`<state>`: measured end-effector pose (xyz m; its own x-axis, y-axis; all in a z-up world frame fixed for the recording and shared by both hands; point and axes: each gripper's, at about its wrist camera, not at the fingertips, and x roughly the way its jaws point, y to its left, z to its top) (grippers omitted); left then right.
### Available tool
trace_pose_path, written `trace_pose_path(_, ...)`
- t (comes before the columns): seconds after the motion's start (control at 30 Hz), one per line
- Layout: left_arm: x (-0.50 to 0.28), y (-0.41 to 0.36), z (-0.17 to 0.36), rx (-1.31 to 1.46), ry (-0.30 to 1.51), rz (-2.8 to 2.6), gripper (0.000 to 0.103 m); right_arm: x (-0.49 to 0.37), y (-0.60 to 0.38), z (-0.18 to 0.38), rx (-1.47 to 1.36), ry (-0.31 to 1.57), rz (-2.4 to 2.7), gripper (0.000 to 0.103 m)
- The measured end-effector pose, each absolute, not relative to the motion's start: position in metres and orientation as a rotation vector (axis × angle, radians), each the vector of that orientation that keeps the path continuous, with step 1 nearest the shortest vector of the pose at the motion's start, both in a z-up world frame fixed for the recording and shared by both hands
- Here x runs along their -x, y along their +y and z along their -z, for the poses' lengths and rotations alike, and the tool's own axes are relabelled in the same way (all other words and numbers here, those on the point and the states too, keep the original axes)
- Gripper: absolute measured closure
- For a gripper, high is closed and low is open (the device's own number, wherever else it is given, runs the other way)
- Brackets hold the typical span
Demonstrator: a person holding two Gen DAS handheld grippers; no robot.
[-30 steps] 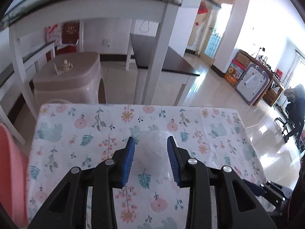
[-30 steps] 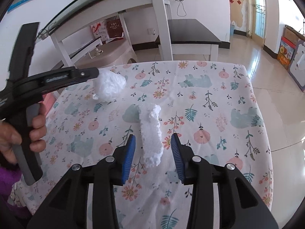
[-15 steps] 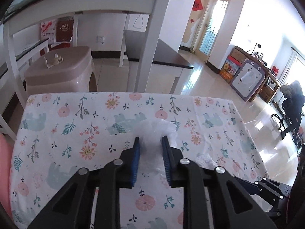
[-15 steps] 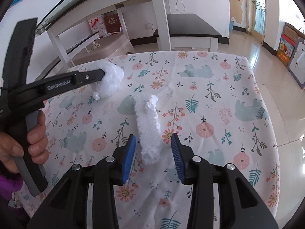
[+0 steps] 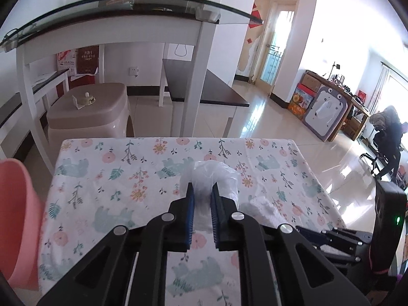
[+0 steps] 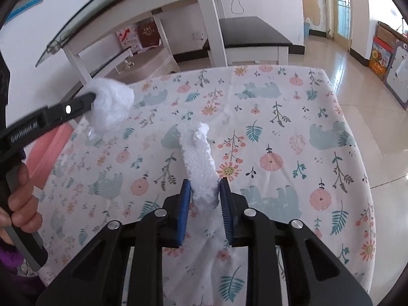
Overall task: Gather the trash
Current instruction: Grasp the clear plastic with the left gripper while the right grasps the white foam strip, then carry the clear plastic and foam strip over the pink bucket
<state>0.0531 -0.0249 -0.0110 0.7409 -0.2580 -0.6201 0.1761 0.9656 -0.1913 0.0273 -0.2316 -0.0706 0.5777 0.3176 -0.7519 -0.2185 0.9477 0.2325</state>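
My left gripper (image 5: 202, 197) is shut on a crumpled clear plastic bag (image 5: 214, 176) and holds it above the flower-print tablecloth (image 5: 122, 178). The bag (image 6: 111, 107) also shows in the right wrist view, lifted at the left. My right gripper (image 6: 205, 187) is shut on the near end of a long white foam piece (image 6: 197, 153), which lies on the cloth (image 6: 306, 117). The foam piece (image 5: 265, 209) shows in the left wrist view, to the right of the bag.
A pink bin (image 5: 17, 211) stands at the table's left edge; its rim shows in the right wrist view (image 6: 49, 148). Beyond the table stand a white glass-topped desk (image 5: 193, 76), a beige stool (image 5: 86, 109) and a dark low table (image 5: 204, 86).
My left gripper closed on the plastic bag and lifted it off the cloth. My right gripper closed on the near end of the foam piece.
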Motion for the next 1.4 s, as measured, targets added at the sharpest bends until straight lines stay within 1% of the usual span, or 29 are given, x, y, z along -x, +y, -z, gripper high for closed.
trace_pose_path(0.37, -0.012, -0.007, 0.006, 0.099, 0.682, 0.219, 0.092, -0.005, -0.227, 0.059, -0.140, 0.888, -0.320, 0.079)
trace_pose_path(0.67, 0.033, 0.021, -0.008, 0.075, 0.616, 0.139, 0.092, 0.003, -0.177, 0.042, -0.090, 0.872, -0.434, 0.079)
trace_pose_path(1.03, 0.084, 0.116, -0.034, 0.121, 0.515, -0.100, 0.092, -0.004, -0.063, 0.002, 0.021, 0.809, -0.671, 0.079)
trace_pose_path(1.27, 0.098, 0.185, -0.028, 0.180, 0.524, -0.257, 0.092, -0.010, 0.001, -0.011, 0.079, 0.813, -0.784, 0.079)
trace_pose_path(1.4, 0.097, 0.207, -0.019, 0.222, 0.545, -0.295, 0.092, -0.017, 0.029, -0.012, 0.088, 0.832, -0.821, 0.079)
